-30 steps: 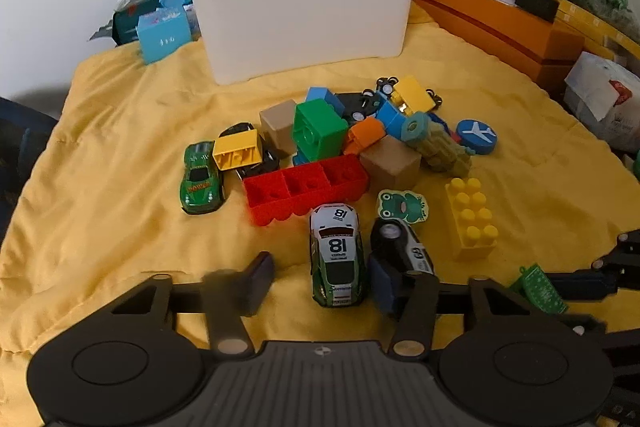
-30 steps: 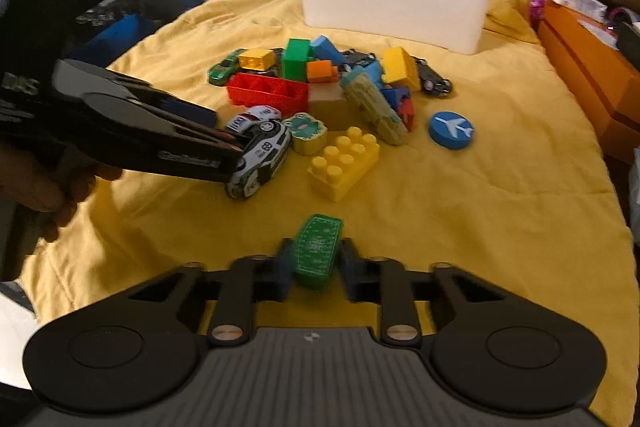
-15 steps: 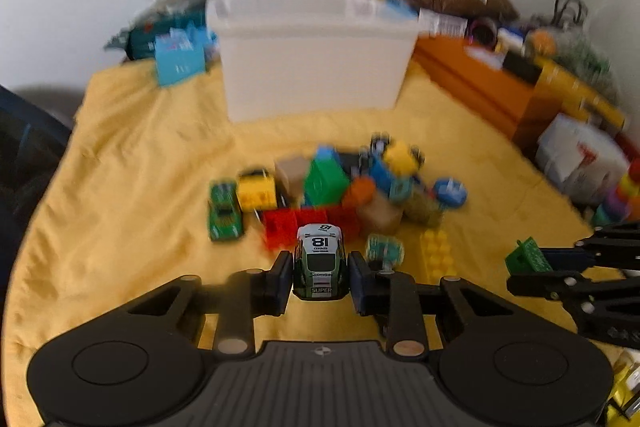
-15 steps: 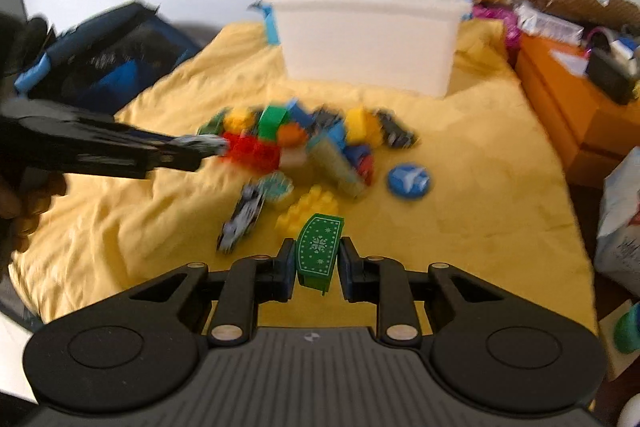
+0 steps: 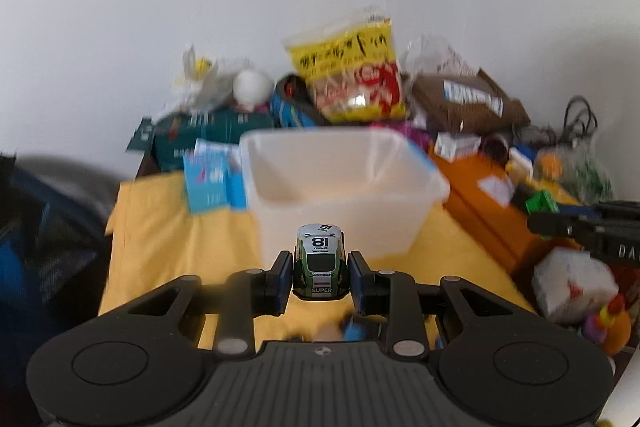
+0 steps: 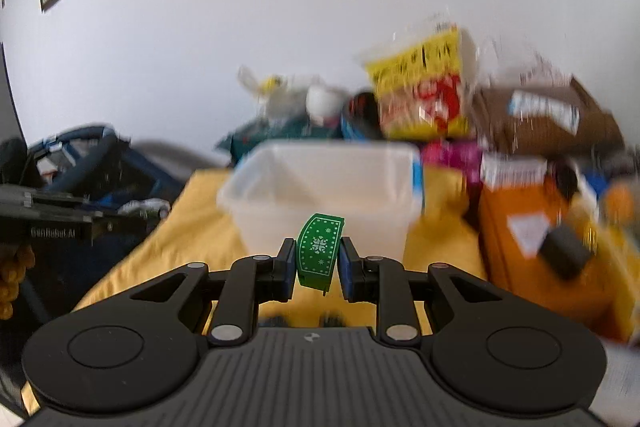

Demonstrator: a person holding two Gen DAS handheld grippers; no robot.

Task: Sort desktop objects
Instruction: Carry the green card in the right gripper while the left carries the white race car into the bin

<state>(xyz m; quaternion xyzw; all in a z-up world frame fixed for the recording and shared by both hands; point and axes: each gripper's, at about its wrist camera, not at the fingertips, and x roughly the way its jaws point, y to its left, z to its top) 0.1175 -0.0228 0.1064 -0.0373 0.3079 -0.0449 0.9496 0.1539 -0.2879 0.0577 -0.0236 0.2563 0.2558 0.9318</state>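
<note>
Left wrist view shows the left hand-held gripper (image 5: pixel 319 277) pinching a green-and-white toy racing car (image 5: pixel 320 261) before the white plastic bin (image 5: pixel 340 187) on the yellow-covered desk (image 5: pixel 176 251), while right wrist view shows the right hand-held gripper (image 6: pixel 318 263) clamping a green snowflake-printed block (image 6: pixel 319 251) before that bin.

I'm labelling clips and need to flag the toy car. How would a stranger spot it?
Find the white tub on the yellow cloth. Just in front of it, the left gripper holds the toy car in the air between its blue pads. It is green and white, numbered 81, with SUPER on its bumper.
</note>
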